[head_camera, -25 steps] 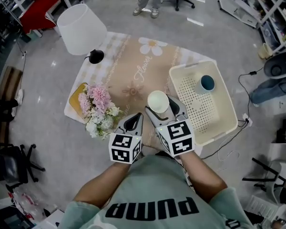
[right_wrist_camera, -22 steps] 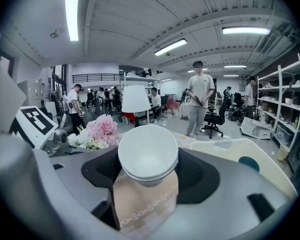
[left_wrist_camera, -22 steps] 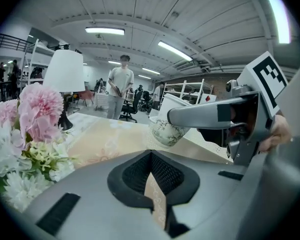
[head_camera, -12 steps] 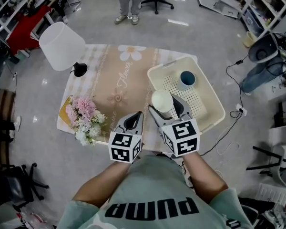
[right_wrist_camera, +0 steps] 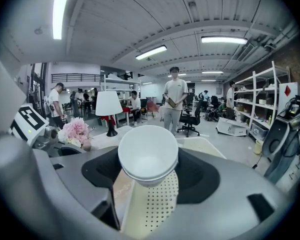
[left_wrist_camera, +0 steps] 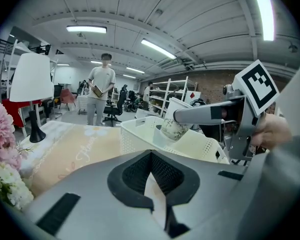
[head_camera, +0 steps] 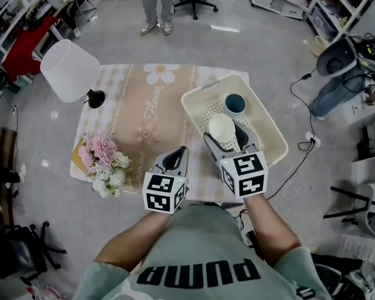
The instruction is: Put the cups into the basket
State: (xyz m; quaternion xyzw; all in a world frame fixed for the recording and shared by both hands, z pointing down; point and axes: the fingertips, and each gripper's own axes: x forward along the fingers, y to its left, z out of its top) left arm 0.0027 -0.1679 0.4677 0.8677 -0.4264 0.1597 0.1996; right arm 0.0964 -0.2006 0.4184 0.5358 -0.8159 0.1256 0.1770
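A cream perforated basket [head_camera: 270, 135] sits at the table's right end, with a blue cup [head_camera: 235, 104] upright in its far part. My right gripper [head_camera: 228, 137] is shut on a white cup [head_camera: 224, 132] and holds it above the basket's near half. In the right gripper view the white cup [right_wrist_camera: 148, 156] fills the space between the jaws, with the basket floor [right_wrist_camera: 155, 204] below it. My left gripper [head_camera: 174, 160] hangs over the table's near edge, shut and empty. In the left gripper view the held cup [left_wrist_camera: 174, 129] hangs tilted over the basket [left_wrist_camera: 140, 134].
A beige flower-print cloth [head_camera: 147, 114] covers the table. A white-shaded lamp [head_camera: 69, 70] stands at the far left and a pink and white bouquet [head_camera: 103, 164] lies at the near left. A person [head_camera: 155, 5] stands beyond the table. A cable [head_camera: 300, 161] trails right of the basket.
My right gripper has carried the white cup from over the cloth rightward to above the basket. The left gripper stayed where it was.
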